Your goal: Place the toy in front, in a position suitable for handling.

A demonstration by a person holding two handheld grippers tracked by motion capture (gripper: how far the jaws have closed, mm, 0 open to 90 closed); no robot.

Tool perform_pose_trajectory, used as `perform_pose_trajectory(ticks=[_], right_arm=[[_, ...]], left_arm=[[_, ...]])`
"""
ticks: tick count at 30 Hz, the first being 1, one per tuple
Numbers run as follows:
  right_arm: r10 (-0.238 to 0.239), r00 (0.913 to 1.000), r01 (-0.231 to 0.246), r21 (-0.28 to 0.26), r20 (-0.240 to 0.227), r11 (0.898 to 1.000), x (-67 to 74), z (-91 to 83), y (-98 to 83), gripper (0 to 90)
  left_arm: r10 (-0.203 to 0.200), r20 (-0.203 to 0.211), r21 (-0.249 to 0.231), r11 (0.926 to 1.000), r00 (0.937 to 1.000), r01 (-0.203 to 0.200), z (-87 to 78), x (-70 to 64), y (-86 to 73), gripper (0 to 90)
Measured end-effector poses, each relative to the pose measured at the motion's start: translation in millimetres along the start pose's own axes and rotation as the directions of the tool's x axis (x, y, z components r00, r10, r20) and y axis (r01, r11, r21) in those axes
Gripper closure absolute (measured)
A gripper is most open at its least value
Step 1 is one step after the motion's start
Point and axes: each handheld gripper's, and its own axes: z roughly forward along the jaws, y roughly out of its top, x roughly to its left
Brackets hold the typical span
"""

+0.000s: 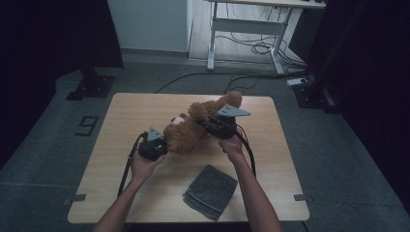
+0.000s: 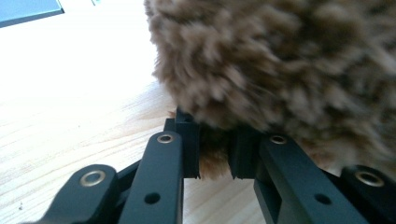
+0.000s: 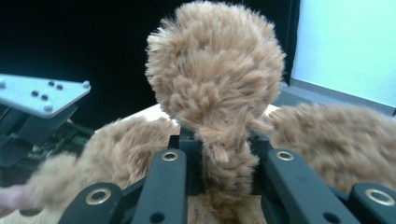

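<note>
A brown plush teddy bear [image 1: 186,135] lies across the middle of the wooden table [image 1: 145,111], its limbs reaching toward the far right. My left gripper [image 1: 166,141] is at the bear's near-left end; in the left gripper view its jaws [image 2: 215,149] are shut on a tuft of the bear's fur [image 2: 280,60]. My right gripper [image 1: 204,122] comes in from the right. In the right gripper view its jaws [image 3: 224,156] pinch a thin part of a limb, with the rounded paw [image 3: 215,65] standing above them.
A folded grey cloth [image 1: 210,191] lies near the table's front edge, between the forearms. Behind the table stand a white desk frame [image 1: 251,29] and floor cables [image 1: 251,48]. Dark stands flank the table at the left [image 1: 92,82] and right [image 1: 314,92].
</note>
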Motion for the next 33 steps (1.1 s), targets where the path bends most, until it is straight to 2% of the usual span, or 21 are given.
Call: perform_pose_trajectory(ticks=[4, 6, 9, 12, 15, 16, 21, 28, 30, 33], right_arm=[[0.014, 0.9999, -0.015, 0.024, 0.009, 1.000, 0.0, 5.2, -8.4, 75.7], [0.014, 0.9998, -0.015, 0.035, 0.015, 0.999, 0.9, 8.3, -13.0, 75.6], [0.039, 0.9992, -0.040, 0.062, 0.013, 0.997, -2.1, 13.5, -22.2, 75.4], [0.067, 0.9973, -0.070, 0.100, 0.030, 0.993, -7.8, 20.5, -34.7, 75.2], [0.106, 0.9939, -0.109, 0.125, 0.031, 0.986, -14.5, 24.7, -46.0, 74.6], [0.123, 0.9921, -0.125, 0.115, 0.023, 0.985, -16.3, 24.5, -47.0, 74.2], [0.103, 0.9939, -0.107, 0.122, 0.040, 0.987, -16.5, 25.8, -46.5, 71.0], [0.115, 0.9924, -0.120, 0.124, 0.042, 0.985, -21.1, 30.3, -50.9, 67.9], [0.120, 0.9918, -0.125, 0.122, 0.044, 0.985, -22.9, 31.3, -51.9, 66.6], [0.128, 0.9903, -0.134, 0.121, 0.053, 0.984, -25.7, 31.1, -52.8, 64.0]], left_arm=[[-0.008, -0.012, 0.021, 0.9997, 0.9999, 0.008, 11.0, 11.1, 3.0, 78.1], [-0.025, -0.004, 0.026, 0.9993, 0.9997, 0.025, 16.7, 18.2, 4.6, 78.7], [-0.045, 0.011, 0.064, 0.9970, 0.9989, 0.044, 26.8, 26.4, 3.4, 78.9], [-0.042, 0.006, 0.098, 0.9943, 0.9991, 0.041, 32.5, 29.4, -1.6, 78.6], [-0.047, -0.001, 0.105, 0.9934, 0.9989, 0.046, 32.7, 31.6, -4.5, 77.5], [-0.049, -0.005, 0.105, 0.9933, 0.9988, 0.049, 32.2, 32.1, -4.8, 76.8], [-0.054, -0.032, 0.104, 0.9930, 0.9980, 0.057, 30.2, 35.5, -5.3, 75.7], [-0.070, -0.049, 0.125, 0.9893, 0.9964, 0.075, 36.2, 38.7, -7.9, 74.4], [-0.071, -0.054, 0.125, 0.9891, 0.9960, 0.077, 35.6, 40.3, -8.2, 72.4], [-0.095, -0.057, 0.116, 0.9881, 0.9938, 0.101, 29.0, 46.6, -8.4, 65.5]])
